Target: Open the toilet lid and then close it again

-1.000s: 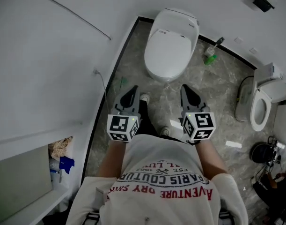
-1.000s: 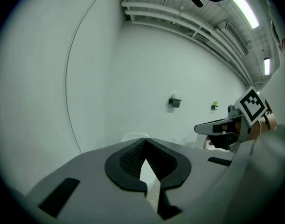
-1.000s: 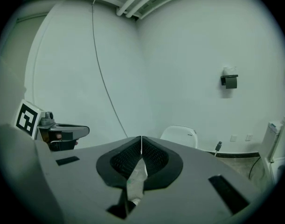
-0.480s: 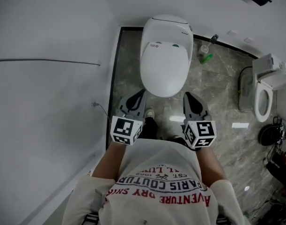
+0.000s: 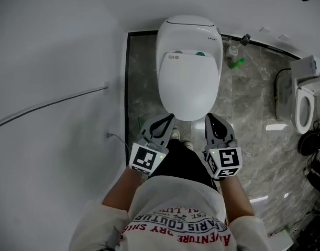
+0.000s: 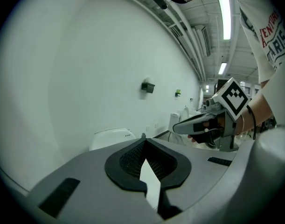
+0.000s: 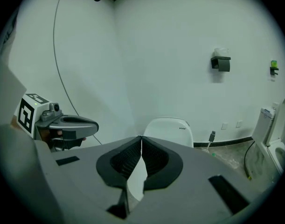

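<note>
Starting with the big stuff: the white toilet [image 5: 189,33] is sitting against the wall at the end of the marble floor [image 5: 254,103], and its lid [image 5: 188,88] is lying flat and closed. So I'm reading this as the very beginning. The opening step isn't done yet, and the person is just lining both hands up at the front of the bowl.

The next move is probably calling for a claw tip getting under the lid's front edge, or hooking its side, then swinging it up toward the tank. A smooth rounded lid like that is likely going to be slippery, so going slowly makes sense.

Now the small bits. The left claw [image 5: 169,117] is clenched with its pads meeting and nothing between them, and the right claw [image 5: 209,116] is doing the same — pinched together and empty. From above, both tips are hovering right by the lid's front rim. In the gripper views the toilet is showing a little way ahead, so I'm guessing nothing is touching yet.
</note>
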`<move>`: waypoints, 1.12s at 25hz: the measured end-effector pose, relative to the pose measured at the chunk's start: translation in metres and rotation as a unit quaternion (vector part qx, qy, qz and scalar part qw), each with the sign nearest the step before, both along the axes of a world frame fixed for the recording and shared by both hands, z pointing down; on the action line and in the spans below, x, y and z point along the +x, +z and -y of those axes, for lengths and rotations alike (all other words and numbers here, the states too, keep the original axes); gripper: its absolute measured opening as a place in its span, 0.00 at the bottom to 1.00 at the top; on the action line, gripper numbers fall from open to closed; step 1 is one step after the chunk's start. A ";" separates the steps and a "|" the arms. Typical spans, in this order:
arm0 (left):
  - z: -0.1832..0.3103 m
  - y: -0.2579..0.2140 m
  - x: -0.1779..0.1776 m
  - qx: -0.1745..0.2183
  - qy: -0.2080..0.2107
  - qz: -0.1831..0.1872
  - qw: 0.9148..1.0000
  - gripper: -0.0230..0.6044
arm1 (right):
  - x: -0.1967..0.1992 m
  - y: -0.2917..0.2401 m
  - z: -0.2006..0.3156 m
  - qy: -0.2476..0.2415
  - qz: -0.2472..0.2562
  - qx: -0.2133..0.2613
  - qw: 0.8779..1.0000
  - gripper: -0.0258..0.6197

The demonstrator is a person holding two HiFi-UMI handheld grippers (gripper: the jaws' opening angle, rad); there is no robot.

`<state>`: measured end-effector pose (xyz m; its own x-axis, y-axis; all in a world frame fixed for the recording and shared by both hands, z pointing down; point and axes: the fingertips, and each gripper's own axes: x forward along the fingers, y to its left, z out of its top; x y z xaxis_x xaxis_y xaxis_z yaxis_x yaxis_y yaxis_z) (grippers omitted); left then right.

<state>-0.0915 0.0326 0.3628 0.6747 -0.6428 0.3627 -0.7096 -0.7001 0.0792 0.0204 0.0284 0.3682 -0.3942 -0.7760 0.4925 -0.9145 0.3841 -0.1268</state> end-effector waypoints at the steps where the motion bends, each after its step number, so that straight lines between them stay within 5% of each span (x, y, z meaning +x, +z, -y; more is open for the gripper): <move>1: 0.002 0.013 0.000 0.000 0.001 0.004 1.000 0.05 | 0.000 0.012 0.003 -0.007 -0.007 0.000 1.000 0.06; 10: -0.010 0.137 0.015 -0.014 -0.006 0.012 1.000 0.05 | -0.008 0.135 -0.006 -0.091 -0.071 -0.004 0.993 0.06; 15: -0.022 0.227 0.013 0.000 0.041 0.112 0.993 0.05 | -0.017 0.219 -0.022 -0.135 -0.096 -0.042 0.985 0.07; 22: -0.053 0.331 0.032 0.011 0.118 0.213 0.970 0.13 | -0.013 0.320 -0.058 -0.218 -0.213 -0.025 0.952 0.07; 28: -0.073 0.400 0.048 0.018 0.170 0.268 0.948 0.26 | -0.001 0.396 -0.082 -0.280 -0.314 -0.011 0.907 0.16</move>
<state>-0.0433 0.1059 0.7630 0.5699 -0.4403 0.6938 -0.3744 -0.8907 -0.2577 0.0195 0.1103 0.7640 -0.3603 -0.5273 0.7695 -0.4718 0.8146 0.3374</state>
